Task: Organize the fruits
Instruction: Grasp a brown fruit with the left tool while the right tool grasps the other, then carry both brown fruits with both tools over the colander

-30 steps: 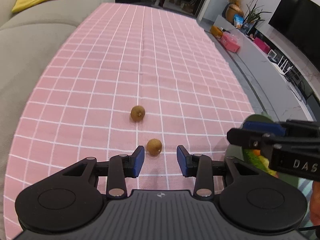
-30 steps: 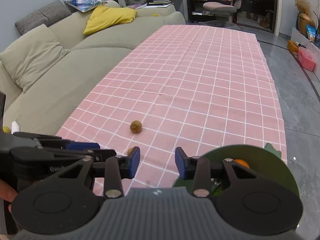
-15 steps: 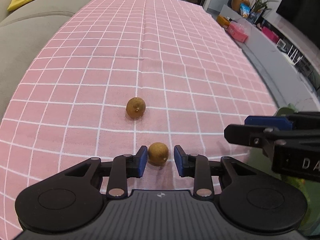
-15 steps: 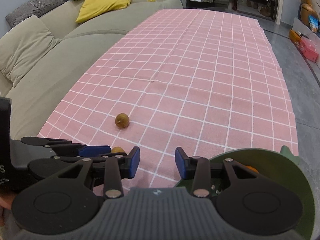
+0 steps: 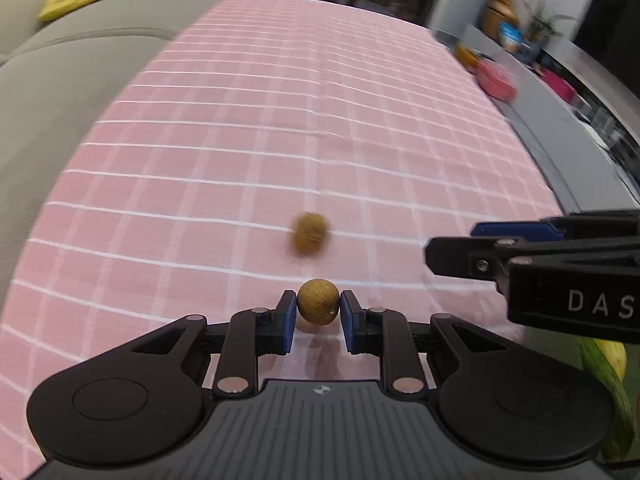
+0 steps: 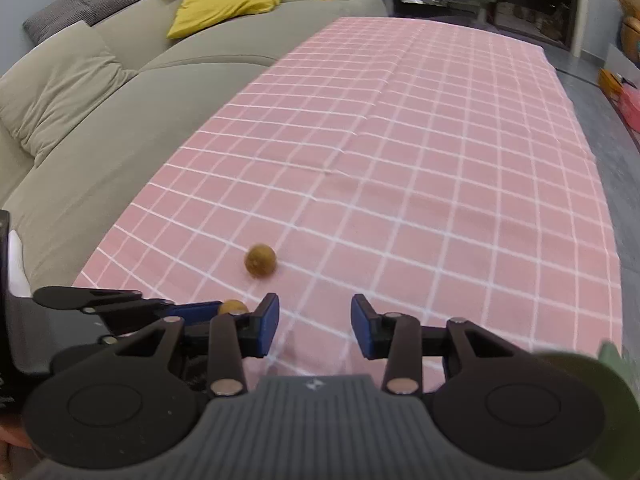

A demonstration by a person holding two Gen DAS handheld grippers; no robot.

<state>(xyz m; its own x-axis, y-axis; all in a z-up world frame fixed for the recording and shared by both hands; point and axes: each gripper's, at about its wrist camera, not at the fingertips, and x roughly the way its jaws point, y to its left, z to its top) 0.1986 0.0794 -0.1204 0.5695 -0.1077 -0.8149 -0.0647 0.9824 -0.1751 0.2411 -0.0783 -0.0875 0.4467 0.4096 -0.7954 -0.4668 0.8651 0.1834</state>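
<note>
Two small brown round fruits are on the pink checked cloth [image 5: 280,140]. My left gripper [image 5: 318,307] is shut on the nearer fruit [image 5: 318,300], its blue pads pressing on both sides, low over the cloth. The second fruit [image 5: 310,235] lies loose just beyond it, blurred. In the right wrist view the held fruit [image 6: 233,306] peeks out between the left gripper's fingers, and the loose fruit [image 6: 260,260] lies ahead on the left. My right gripper [image 6: 315,320] stands open over bare cloth with nothing between its fingers; it also shows from the side [image 5: 500,248] to the right of the left gripper.
A green plate [image 6: 608,384] with yellow-green fruit [image 5: 612,354] sits at the near right, mostly out of view. A beige sofa [image 6: 100,128] with a yellow cushion [image 6: 224,4] borders the cloth's left side. The grey floor [image 6: 624,200] lies to the right.
My left gripper moved in around the nearer fruit and its jaws shut on it. My right gripper shifted left and lower, so the green plate slid toward the frame's right edge.
</note>
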